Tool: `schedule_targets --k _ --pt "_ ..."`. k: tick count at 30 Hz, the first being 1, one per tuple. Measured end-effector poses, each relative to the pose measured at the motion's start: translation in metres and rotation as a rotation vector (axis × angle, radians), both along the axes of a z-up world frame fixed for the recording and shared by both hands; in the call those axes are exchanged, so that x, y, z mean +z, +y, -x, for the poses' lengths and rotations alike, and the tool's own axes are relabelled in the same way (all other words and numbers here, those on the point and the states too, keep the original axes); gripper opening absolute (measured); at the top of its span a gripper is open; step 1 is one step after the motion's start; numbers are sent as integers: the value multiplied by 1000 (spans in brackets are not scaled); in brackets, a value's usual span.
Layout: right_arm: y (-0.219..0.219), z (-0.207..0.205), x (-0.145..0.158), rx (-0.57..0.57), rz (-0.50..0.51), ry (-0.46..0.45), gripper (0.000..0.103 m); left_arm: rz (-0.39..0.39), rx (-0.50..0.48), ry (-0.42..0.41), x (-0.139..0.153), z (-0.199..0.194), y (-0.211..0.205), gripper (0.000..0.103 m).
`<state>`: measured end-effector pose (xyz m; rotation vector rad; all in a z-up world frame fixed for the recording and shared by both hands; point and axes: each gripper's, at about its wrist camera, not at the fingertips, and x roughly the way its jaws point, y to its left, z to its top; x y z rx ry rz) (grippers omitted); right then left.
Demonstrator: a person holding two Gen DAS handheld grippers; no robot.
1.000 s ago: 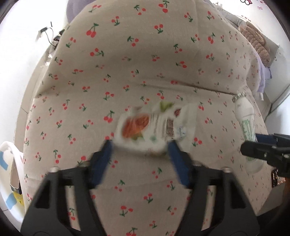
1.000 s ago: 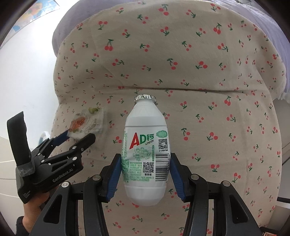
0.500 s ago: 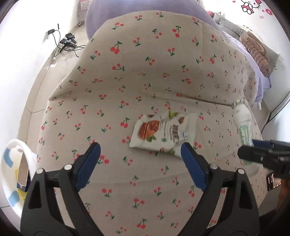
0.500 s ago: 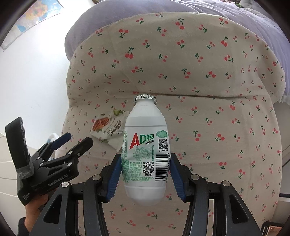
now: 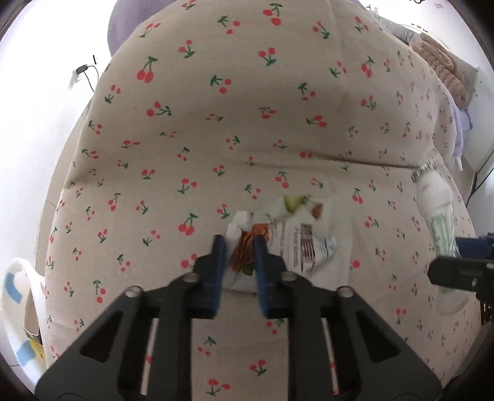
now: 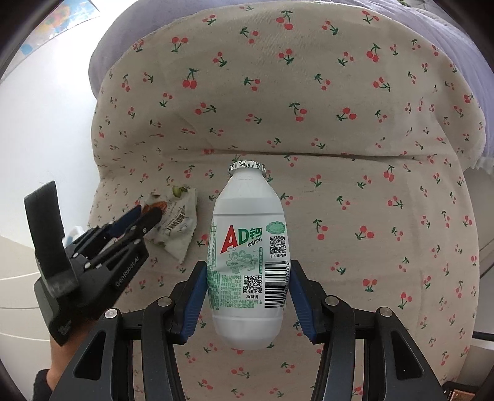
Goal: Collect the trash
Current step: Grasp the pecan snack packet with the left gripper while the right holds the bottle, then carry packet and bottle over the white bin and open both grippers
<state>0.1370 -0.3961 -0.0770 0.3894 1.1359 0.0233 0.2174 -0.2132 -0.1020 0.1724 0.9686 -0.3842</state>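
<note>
The cherry-print bedcover (image 6: 355, 129) lies bare beyond and to the right of the AD milk bottle (image 6: 248, 256), leaving open room there. On the left, the crumpled snack wrapper (image 6: 177, 223) and the left gripper (image 6: 148, 214) crowd the cover's edge, just beside the bottle.

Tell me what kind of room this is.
Probably a bedroom: a padded surface under a cherry-print cover, lilac bedding behind it, and a cartoon sticker on the white wall.

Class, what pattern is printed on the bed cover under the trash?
Small red cherries on beige cover; clearest in the right wrist view.
</note>
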Motion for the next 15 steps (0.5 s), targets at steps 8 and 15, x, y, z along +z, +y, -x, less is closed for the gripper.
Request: schedule_targets --k 8,15 --pt "10 17 17 1 2 -51 53 44 -44 -12 29 35 17 10" --pt "37 35 47 35 26 -138 53 97 -31 -62 61 54 54 10"
